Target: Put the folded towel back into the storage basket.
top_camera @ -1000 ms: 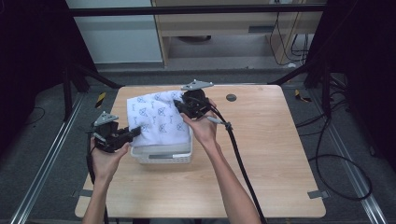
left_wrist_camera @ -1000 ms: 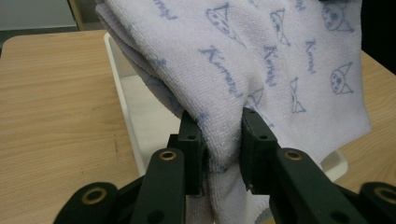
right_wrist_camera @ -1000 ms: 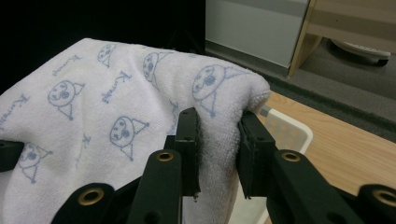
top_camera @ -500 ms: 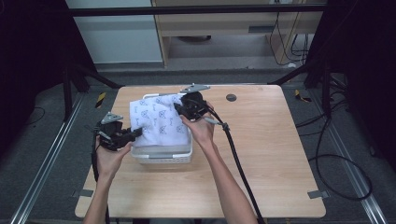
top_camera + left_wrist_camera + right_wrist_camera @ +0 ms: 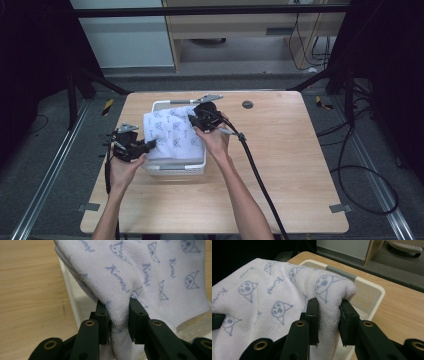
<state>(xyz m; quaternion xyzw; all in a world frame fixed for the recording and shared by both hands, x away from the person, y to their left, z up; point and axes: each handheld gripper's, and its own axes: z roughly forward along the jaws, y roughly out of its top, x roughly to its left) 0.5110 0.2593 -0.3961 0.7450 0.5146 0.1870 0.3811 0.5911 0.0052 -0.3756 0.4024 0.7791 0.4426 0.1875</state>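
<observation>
Towel (image 5: 172, 132) corners sit pinched between my jaws: my left gripper (image 5: 117, 322) is clamped on a bunched fold of the white, blue-printed cloth, and my right gripper (image 5: 328, 320) is clamped on another fold. Beyond both pairs of jaws the towel drapes over the white plastic basket (image 5: 175, 167) on the wooden table (image 5: 300, 165).

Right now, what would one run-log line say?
left gripper: shut on towel | right gripper: shut on towel | towel: over white basket

The white perforated plastic basket (image 5: 176, 169) is covered by the white cat-printed towel (image 5: 172, 132), blocking entry from above; bare wooden table (image 5: 290, 165) right of it lies open, apart from a trailing black cable (image 5: 257, 172)
</observation>
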